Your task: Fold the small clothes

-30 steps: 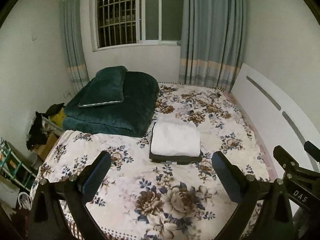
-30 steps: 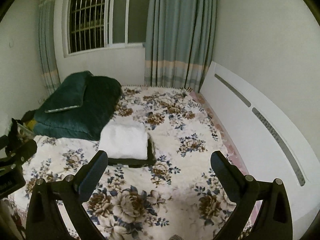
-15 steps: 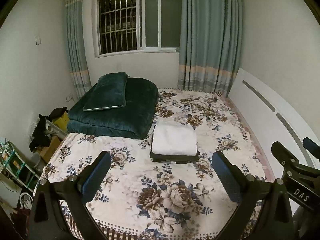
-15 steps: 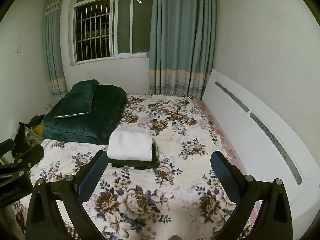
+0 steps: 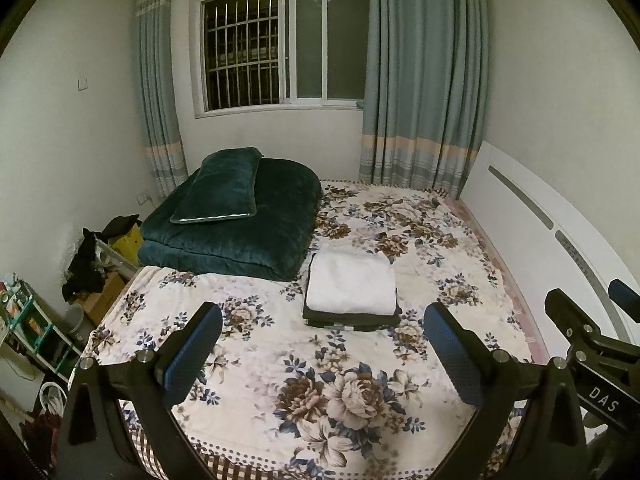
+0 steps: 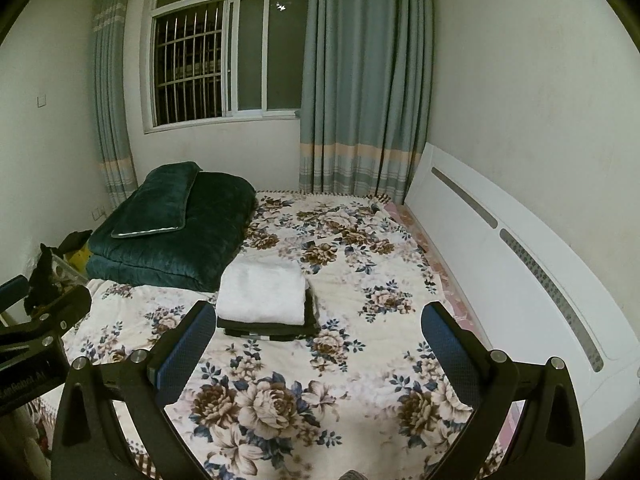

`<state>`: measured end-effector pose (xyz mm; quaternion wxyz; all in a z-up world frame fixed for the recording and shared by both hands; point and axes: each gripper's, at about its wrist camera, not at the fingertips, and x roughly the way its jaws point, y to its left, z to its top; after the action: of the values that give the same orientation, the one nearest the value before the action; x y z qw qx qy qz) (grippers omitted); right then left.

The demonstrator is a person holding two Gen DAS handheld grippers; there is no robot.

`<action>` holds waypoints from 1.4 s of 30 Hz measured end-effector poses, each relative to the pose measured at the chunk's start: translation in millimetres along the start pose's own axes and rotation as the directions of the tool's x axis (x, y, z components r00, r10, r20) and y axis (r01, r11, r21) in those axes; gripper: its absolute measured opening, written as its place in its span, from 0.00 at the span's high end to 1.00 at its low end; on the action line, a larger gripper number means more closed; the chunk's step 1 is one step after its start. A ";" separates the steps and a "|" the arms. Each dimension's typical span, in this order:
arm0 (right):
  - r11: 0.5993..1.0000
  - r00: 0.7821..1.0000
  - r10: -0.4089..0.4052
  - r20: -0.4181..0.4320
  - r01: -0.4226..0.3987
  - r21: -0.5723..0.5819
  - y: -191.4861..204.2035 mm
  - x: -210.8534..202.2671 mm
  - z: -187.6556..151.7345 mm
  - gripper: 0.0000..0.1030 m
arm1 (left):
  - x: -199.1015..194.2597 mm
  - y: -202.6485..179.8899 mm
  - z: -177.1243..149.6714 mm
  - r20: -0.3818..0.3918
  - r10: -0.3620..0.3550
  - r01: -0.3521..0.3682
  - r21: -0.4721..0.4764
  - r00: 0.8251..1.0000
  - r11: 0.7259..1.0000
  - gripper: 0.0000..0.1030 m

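A: Where are the clothes?

B: Mid-frame in both views: a folded white fleecy garment (image 5: 351, 282) (image 6: 262, 293) lies on top of a folded black garment (image 5: 352, 317) (image 6: 272, 326), on the floral-print bedspread (image 5: 320, 360) (image 6: 340, 280).

A: And the claws?

B: The left gripper (image 5: 322, 344) and the right gripper (image 6: 318, 344) sit at the bottom of their frames, both released, blue pads spread wide, grasping nothing.

A: Anything else?

B: A folded dark green plush quilt (image 5: 240, 236) (image 6: 176, 236) lies just left of the stack.

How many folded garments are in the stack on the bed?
2 distinguishable: a white folded garment on top and a dark folded garment beneath it, mid-bed beside the green quilt. The dark layer shows several edges, so it may hide more pieces.
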<state>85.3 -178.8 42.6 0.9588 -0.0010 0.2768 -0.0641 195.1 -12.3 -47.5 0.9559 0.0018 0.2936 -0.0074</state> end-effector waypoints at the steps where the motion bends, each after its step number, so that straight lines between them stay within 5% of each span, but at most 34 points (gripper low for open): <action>1: 1.000 1.000 -0.001 0.000 0.001 0.002 -0.3 1.6 -0.1 0.00 | -0.5 -0.4 0.4 0.001 0.001 -0.001 0.000 1.000 1.000 0.00; 42: 1.000 1.000 0.020 -0.006 -0.020 0.000 -2.0 6.2 6.9 0.00 | -2.2 1.0 1.8 -0.003 0.023 -0.023 -0.003 1.000 1.000 0.00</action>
<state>93.9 -181.8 45.3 0.9585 0.0019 0.2798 -0.0545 194.3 -11.3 -44.8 0.9555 0.0041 0.2949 0.0042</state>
